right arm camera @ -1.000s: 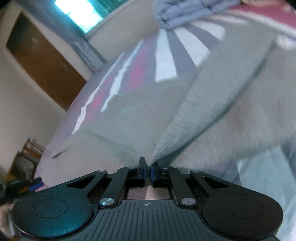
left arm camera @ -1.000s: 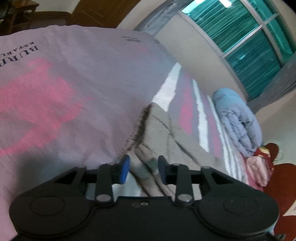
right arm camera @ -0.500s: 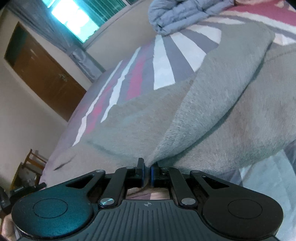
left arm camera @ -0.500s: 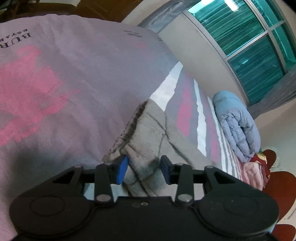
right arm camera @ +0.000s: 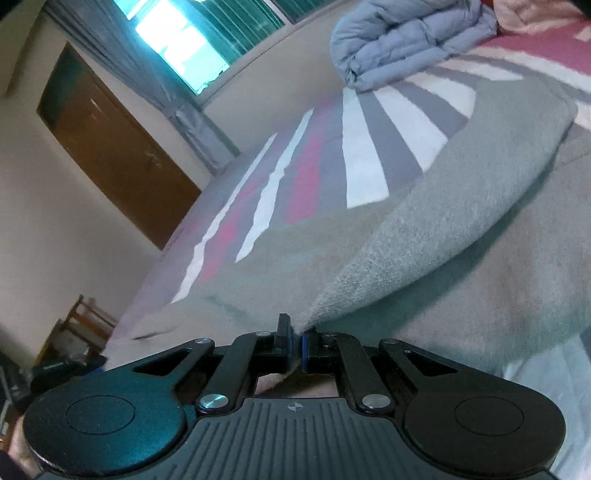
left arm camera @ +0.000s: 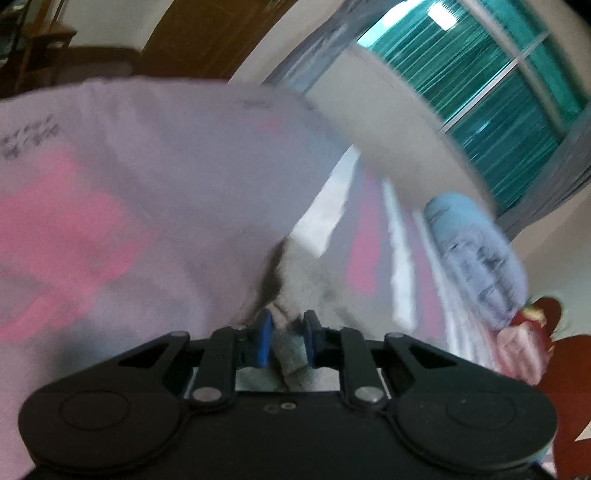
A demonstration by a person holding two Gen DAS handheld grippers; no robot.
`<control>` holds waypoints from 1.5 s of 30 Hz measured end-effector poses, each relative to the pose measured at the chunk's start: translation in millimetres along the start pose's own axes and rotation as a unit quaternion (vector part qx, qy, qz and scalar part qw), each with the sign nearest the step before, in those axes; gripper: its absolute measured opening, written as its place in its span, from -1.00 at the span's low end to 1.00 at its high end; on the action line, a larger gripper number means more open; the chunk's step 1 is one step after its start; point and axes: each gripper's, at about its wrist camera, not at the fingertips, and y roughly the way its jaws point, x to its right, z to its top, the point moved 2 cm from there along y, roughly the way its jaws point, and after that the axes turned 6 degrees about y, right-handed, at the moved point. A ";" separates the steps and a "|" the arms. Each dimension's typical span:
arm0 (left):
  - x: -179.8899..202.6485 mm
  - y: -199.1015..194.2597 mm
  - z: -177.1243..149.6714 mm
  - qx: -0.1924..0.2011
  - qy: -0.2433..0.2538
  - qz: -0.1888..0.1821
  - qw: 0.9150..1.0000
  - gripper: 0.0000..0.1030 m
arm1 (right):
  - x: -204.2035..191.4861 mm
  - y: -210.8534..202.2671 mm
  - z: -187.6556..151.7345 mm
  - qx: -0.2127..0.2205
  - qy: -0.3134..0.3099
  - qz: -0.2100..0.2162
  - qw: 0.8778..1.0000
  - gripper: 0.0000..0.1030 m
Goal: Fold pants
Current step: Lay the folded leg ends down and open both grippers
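While the left wrist view is blurred by motion, its main parts can be read. At far left stands dark wooden furniture [left arm camera: 55,48], and a brown door [left arm camera: 207,37] lies beyond the bed [left arm camera: 147,155], whose lilac cover carries large pink patches. At centre the left gripper [left arm camera: 286,341] has its blue-padded fingers [left arm camera: 263,341] parted, with a bunched end of the grey pants [left arm camera: 295,273] lying between them; whether the pads press the cloth cannot be told. To the right run white and pink stripes of the cover, then a rolled pale-blue quilt [left arm camera: 476,266] near the bed's far right edge, below a teal window [left arm camera: 498,103].

In the right wrist view, a wooden chair [right arm camera: 86,319] sits at far left by the wall, with the brown door [right arm camera: 114,147] beyond it and the bright window [right arm camera: 192,33] flanked by a grey curtain [right arm camera: 184,107]. At centre the right gripper [right arm camera: 295,349] has its fingers [right arm camera: 283,345] closed on an edge of the grey pants [right arm camera: 443,229], lifting a fold of the cloth that rises toward the far right over a lower layer spread on the striped bed [right arm camera: 365,155]. The blue quilt [right arm camera: 406,40] lies at the far right.
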 end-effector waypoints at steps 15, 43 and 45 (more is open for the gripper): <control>-3.8 3.4 -0.5 -0.012 -0.047 -0.017 0.999 -0.39 | 23.2 14.0 -13.5 -0.014 0.033 -0.031 0.999 -0.89; 45.4 -30.1 -26.9 0.030 0.076 0.088 0.993 -0.05 | 45.6 -10.4 0.8 0.002 0.059 -0.033 0.998 -0.44; 68.0 -36.3 -35.7 0.035 0.119 0.101 0.987 0.20 | 43.2 -28.8 10.2 0.033 0.030 -0.048 0.998 -0.44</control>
